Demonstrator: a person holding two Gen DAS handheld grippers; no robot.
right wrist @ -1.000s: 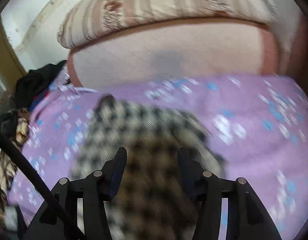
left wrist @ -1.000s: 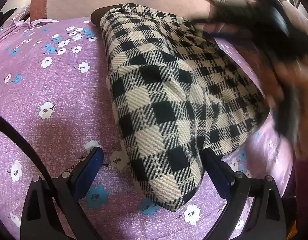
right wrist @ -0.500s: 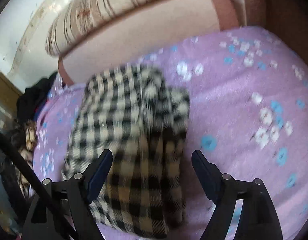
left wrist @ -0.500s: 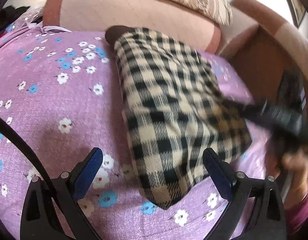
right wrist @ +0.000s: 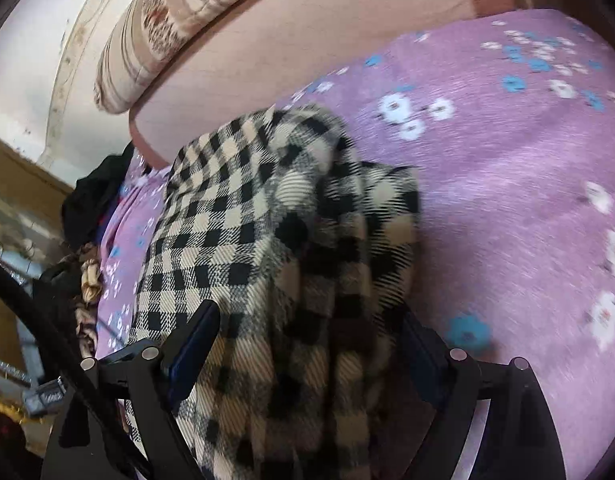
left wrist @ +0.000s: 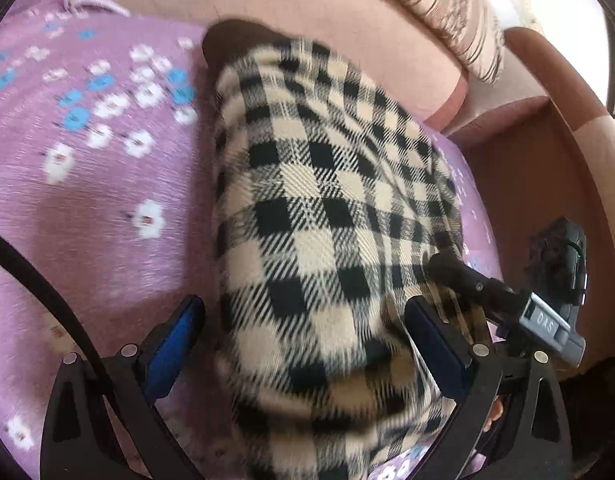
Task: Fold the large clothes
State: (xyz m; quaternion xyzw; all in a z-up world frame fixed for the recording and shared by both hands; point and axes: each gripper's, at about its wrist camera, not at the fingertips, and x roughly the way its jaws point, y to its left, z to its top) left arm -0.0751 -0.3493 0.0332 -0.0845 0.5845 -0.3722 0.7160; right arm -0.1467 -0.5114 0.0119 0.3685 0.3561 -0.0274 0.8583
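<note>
Left wrist view: the left gripper (left wrist: pixel 303 340) has its fingers spread wide on either side of the near end of a folded black-and-cream checked garment (left wrist: pixel 327 208), and the blue pads (left wrist: pixel 169 344) do not appear to be pressing the cloth. The garment lies as a thick, long bundle on a purple flowered bedspread (left wrist: pixel 87 200), its far end close to a pink padded backrest (left wrist: pixel 307 12). A dark lining pokes out at that far end. A striped cushion (left wrist: pixel 447 4) sits on top of the backrest. To the right, the right gripper (left wrist: pixel 503 300) reaches in from the side, its tip touching the garment's right edge.

From the right wrist view, the right gripper (right wrist: pixel 307 352) is also spread, with the bunched, layered edge of the garment (right wrist: pixel 267 220) lying between its fingers and not pinched. The bedspread (right wrist: pixel 507 160) stretches away to the right. At the left edge of the bed there is a heap of dark clothes (right wrist: pixel 95 196) beside a brown patterned cloth (right wrist: pixel 87 280).
</note>
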